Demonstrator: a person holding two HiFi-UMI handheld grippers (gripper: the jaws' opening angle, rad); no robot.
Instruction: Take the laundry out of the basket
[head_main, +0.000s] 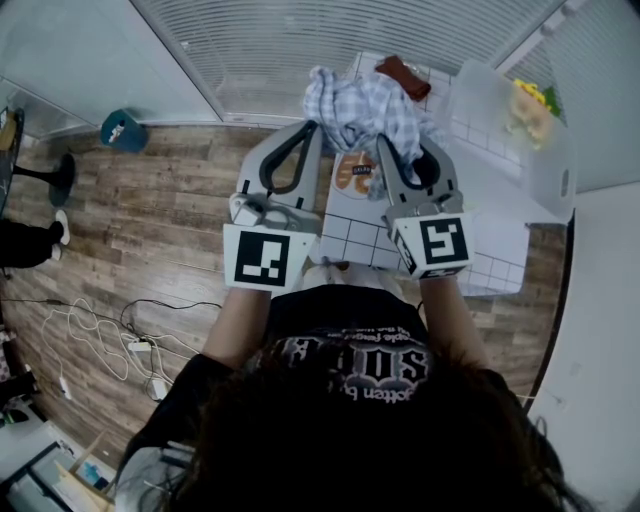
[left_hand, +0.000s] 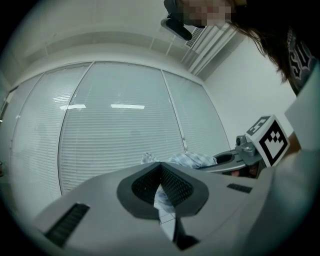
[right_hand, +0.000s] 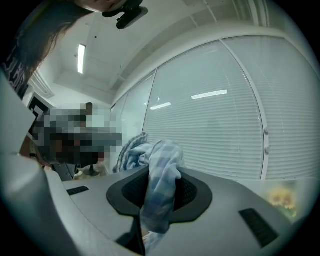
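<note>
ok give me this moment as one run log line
right gripper: shut on checked cloth | checked cloth: bunched over white table | left gripper: shut, empty, beside checked cloth

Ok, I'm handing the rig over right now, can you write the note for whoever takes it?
Left gripper: jaws together, empty, beside the right one.
Right gripper: jaws clamped on the plaid cloth, bunched above the table.
Brown item lies at the table's far edge. Translucent bin at the right end holds something yellow.
Done: plaid cloth is up.
Left: set it down, then check the bin; I can't tell what else is in it.
</note>
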